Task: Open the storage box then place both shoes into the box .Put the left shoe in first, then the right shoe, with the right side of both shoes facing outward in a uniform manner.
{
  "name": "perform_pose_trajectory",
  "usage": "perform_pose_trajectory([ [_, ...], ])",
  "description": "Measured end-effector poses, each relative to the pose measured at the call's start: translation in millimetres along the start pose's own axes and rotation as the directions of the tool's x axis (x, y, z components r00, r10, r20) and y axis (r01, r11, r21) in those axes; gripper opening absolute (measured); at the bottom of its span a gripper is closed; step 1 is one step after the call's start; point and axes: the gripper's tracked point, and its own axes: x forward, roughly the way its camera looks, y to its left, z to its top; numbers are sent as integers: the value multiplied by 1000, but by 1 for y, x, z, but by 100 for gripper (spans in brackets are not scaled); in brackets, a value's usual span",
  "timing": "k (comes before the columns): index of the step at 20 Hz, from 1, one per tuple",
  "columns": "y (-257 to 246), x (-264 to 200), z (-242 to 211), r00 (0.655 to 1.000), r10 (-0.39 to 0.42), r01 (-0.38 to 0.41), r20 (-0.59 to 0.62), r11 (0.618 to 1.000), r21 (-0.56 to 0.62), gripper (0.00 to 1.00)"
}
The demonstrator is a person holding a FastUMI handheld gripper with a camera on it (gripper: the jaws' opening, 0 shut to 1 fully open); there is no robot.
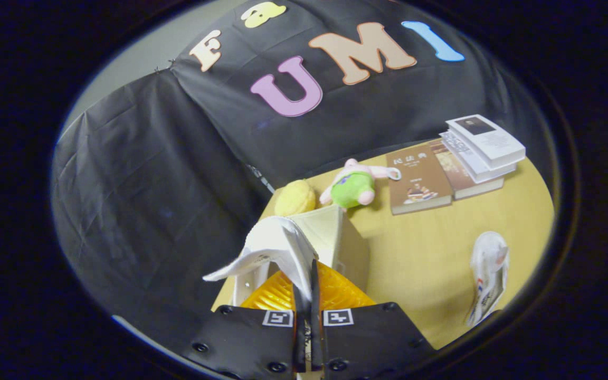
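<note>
At the left of the frame, the dark cloth wall (140,174) is hanging behind the desk (430,248), which is spreading across the centre and right.

At lower centre, the gripper (304,295) is pointing forward with its fingers (297,301) pressed close together, only a thin slit showing between them. They are clenching on a white shoe (275,245): its thin edge is running into the slit, and the rest of it is fanning up and to the left just ahead of the fingers. Directly under the shoe and the fingers, the box (335,240) is standing open, its pale wall rising to the right of the shoe and its orange, ribbed inside (335,293) showing on both sides of the fingers.

Beyond the box, a yellow plush ball (294,198) is lying near the desk's far edge, and just to its right a pink and green plush toy (357,184) is lying on its side. Further right, a brown book (419,179) is lying flat, beside a stack of books (481,150) at the upper right.

At the lower right, well apart from the box, the second shoe (488,274) is lying on the desk, white with small coloured marks.
</note>
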Motion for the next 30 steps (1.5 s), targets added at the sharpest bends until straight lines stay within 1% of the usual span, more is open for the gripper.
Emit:
perform_pose_trajectory([
  [2, 19, 23, -7, 999, 27, -27, -24, 999, 27, 7],
  [4, 26, 50, -20, 996, 17, -11, -85, 997, 79, 7],
  [5, 25, 64, -27, 993, 0, 13, -117, 994, 108, 7],
  [8, 12, 98, -39, 977, -90, 124, -191, 977, 175, 7],
  [10, 0, 115, -38, 967, -151, 193, -204, 959, 207, 7],
  [12, -14, 128, -41, 952, -223, 271, -210, 933, 237, 7],
  [13, -19, 134, -43, 945, -244, 295, -216, 922, 249, 7],
  [17, -22, 133, -54, 931, -289, 350, -225, 883, 313, 7],
  [19, -21, 130, -75, 911, -304, 385, -278, 869, 311, 7],
  [21, -17, 132, -93, 901, -307, 400, -308, 862, 312, 7],
  [23, -15, 140, -96, 898, -314, 409, -309, 854, 322, 7],
  [26, -19, 145, -100, 885, -342, 439, -317, 841, 318, 7],
  [27, -21, 146, -98, 882, -358, 450, -306, 833, 323, 7],
  [29, -27, 148, -100, 865, -395, 484, -309, 817, 314, 7],
  [30, -24, 149, -101, 866, -395, 483, -307, 820, 306, 7],
])
